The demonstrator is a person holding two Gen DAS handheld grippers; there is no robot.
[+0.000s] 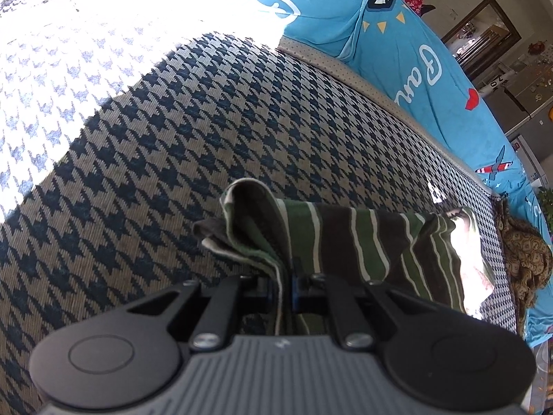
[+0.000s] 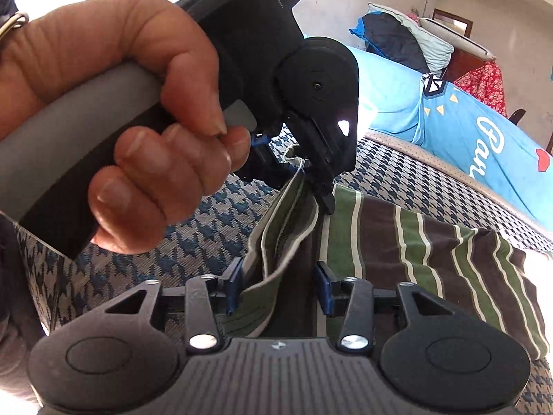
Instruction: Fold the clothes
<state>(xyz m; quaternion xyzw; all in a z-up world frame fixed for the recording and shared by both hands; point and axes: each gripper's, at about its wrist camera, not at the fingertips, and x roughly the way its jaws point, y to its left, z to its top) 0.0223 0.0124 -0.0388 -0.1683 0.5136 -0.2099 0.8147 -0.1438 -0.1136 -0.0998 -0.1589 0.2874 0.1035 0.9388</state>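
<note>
Your left gripper pinches the folded edge of the striped garment over the houndstooth mat; your right gripper stands spread around that edge

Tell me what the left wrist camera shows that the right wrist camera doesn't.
Only the left wrist view shows the left hand-held gripper from behind, shut on a bunched edge of the striped garment, plus a brown patterned cloth at far right.

Only the right wrist view shows the person's hand squeezing the left gripper's handle, and the right hand-held gripper open, its fingers either side of a fold.

Both show the striped garment on the houndstooth cover and the blue sheet beyond.
</note>
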